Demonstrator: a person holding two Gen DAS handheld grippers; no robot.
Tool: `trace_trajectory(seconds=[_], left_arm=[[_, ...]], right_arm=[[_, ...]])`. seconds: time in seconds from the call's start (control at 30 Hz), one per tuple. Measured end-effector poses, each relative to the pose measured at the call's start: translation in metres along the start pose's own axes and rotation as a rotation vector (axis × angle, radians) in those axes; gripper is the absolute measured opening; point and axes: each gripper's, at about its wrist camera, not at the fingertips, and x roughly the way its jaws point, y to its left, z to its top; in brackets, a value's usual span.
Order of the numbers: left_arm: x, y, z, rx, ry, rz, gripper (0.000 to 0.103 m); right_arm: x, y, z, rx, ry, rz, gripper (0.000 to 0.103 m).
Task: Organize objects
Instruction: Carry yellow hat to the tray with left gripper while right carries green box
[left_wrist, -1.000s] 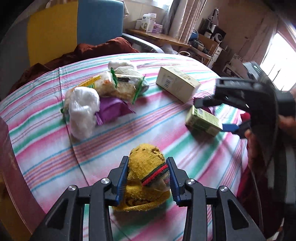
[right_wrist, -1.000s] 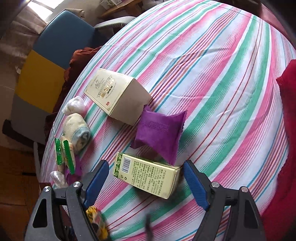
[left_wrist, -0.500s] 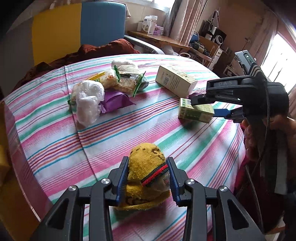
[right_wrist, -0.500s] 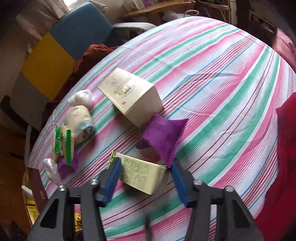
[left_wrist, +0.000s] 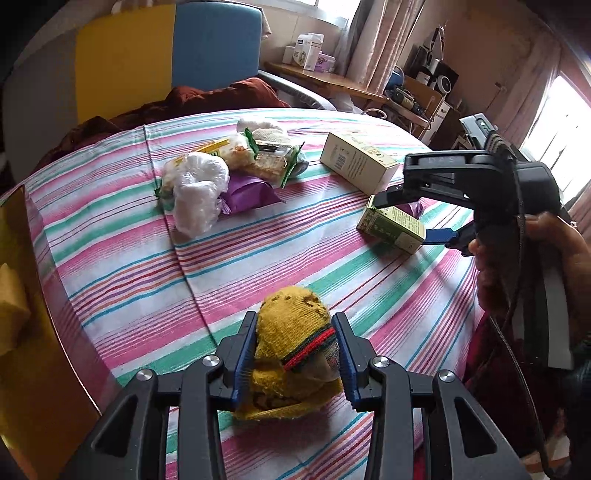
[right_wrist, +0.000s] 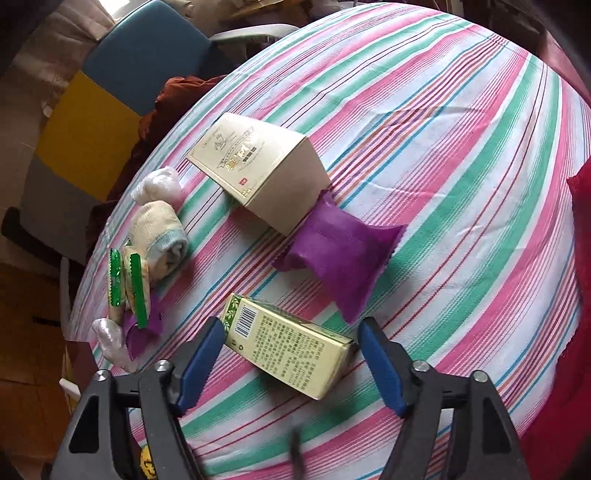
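Two grippers: left gripper (left_wrist: 295, 350) clamped on yellow knit sock (left_wrist: 291, 332), right gripper (right_wrist: 291, 354) just reopened, wide around green box (right_wrist: 288, 347).

Right gripper (right_wrist: 291, 363): jaws just opened, straddling green carton (right_wrist: 286, 349), pads apart from it.
Purple pouch (right_wrist: 338, 251): just beyond, touching beige box (right_wrist: 262, 171).
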Motion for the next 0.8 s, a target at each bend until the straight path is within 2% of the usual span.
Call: trace_trajectory(seconds=[0.17,0.23,0.37,0.5,0.6,0.7,0.8], left_arm=[[0.0,0.003,0.0,-0.006,0.0,-0.01,0.041],[0.0,0.004,-0.001,-0.007,0.001,-0.015,0.041],[-0.002,0.006,-0.002,-0.008,-0.005,-0.02,0.041],[-0.005,0.008,-0.003,-0.013,-0.015,-0.022,0.041],[-0.013,0.008,-0.003,-0.008,-0.032,-0.022,0.041],[-0.027,0.009,-0.003,-0.012,-0.061,-0.029,0.041],[-0.053,0.015,-0.003,-0.027,-0.113,-0.025,0.041]], right_arm=[[0.006,0.007,0.004,0.05,-0.01,-0.05,0.084],[0.008,0.014,0.003,0.019,-0.031,-0.102,0.077],[0.005,0.027,-0.004,-0.078,-0.067,-0.137,0.075],[-0.011,0.026,-0.013,-0.114,-0.079,-0.112,0.075],[-0.029,0.029,-0.023,-0.139,-0.099,-0.058,0.075],[-0.042,0.037,-0.035,-0.168,-0.095,0.039,0.075],[-0.044,0.064,-0.046,-0.226,-0.076,0.129,0.075]])
